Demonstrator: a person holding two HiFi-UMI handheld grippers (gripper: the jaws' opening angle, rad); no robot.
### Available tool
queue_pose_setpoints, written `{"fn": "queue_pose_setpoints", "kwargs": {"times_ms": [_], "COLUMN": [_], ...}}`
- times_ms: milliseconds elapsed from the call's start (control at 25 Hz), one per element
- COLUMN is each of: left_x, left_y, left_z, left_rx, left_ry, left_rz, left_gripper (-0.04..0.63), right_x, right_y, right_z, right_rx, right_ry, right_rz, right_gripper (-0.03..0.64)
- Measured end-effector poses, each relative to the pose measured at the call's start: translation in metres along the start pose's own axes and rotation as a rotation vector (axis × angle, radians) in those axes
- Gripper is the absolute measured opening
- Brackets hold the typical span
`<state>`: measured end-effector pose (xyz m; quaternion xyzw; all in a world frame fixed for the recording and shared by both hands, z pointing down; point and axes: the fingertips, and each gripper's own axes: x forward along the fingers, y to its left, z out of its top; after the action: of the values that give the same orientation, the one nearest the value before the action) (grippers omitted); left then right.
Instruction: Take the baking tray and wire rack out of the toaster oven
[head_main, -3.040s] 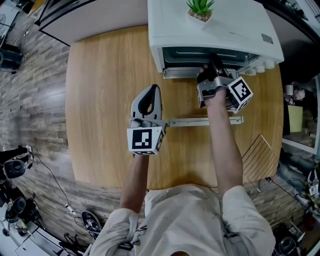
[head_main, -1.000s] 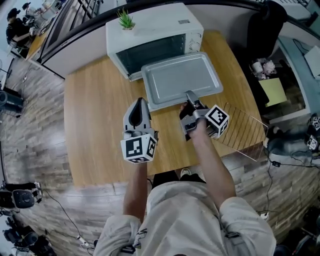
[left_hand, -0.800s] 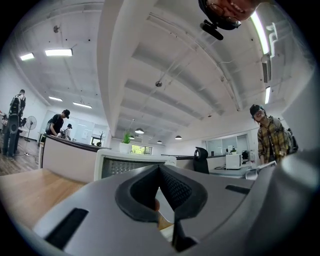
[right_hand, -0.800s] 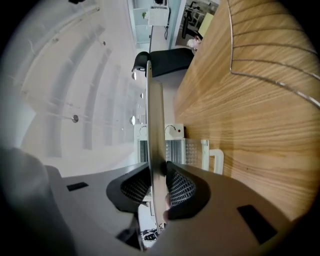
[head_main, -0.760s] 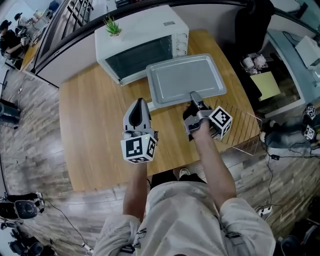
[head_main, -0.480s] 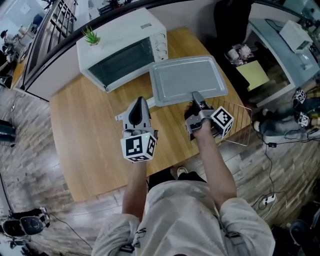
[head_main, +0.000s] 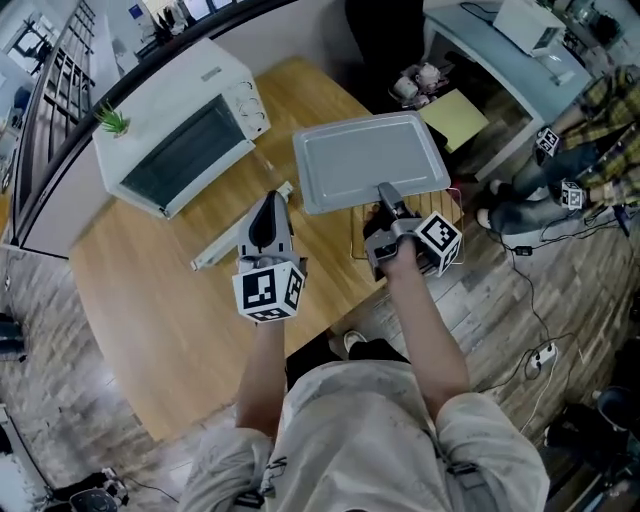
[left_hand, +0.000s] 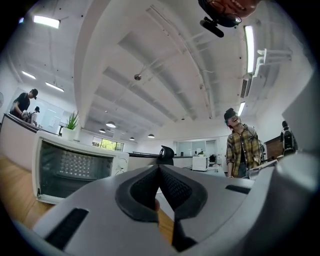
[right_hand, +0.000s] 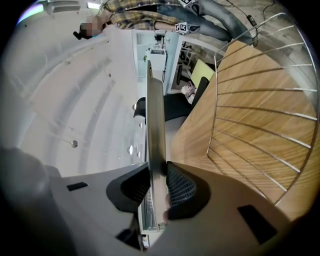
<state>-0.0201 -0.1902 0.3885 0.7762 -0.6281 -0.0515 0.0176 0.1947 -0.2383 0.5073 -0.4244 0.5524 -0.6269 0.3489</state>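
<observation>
The baking tray is gripped at the middle of its near rim by the right tool. In the right gripper view the rim is seen edge-on, clamped between the two dark pads of the right tool, and the baking tray is held clear of the wood, with a gap showing between the two. The tray is carried flat over the right near corner of the tabletop, well apart from the toaster oven.

The wire rack is laid on the tabletop at that same corner, partly covered by the tray and the right tool in the head view. Its bars are seen plainly in the right gripper view, where the wire rack is spread flat on the wood beside the tray.

The left tool is held level over the middle of the tabletop. In the left gripper view the jaws of the left tool are closed tip to tip, and nothing is gripped between them.

The toaster oven is stood at the far left of the tabletop, with a small potted plant set on its top. A pale bar is laid on the wood between the oven and the left tool. A person in a checked shirt is seen beyond the tabletop.
</observation>
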Motion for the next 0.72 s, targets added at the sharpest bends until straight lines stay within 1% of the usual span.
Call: {"fn": "queue_pose_setpoints", "kwargs": {"times_ms": [240,400,720], "left_x": [0.017,0.023,0.03], "left_y": [-0.027,-0.047,-0.07], "left_z": [-0.011,-0.017,-0.019], "left_rx": [-0.005,-0.007,-0.002], "left_ry": [0.02,0.029,0.029], "left_rz": [-0.072,-0.115,-0.178], "left_gripper": [0.014,0.014,0.014], "right_x": [-0.028,-0.044,-0.066], "right_y": [-0.018,-0.03,-0.055], "right_z": [0.028,0.043,0.05], "right_rx": [-0.004,0.015,0.043], "right_ry": [-0.068,-0.11,-0.151], "right_rz": [-0.043,-0.067,-0.106], "right_gripper": [0.104,0.107,0.107]}}
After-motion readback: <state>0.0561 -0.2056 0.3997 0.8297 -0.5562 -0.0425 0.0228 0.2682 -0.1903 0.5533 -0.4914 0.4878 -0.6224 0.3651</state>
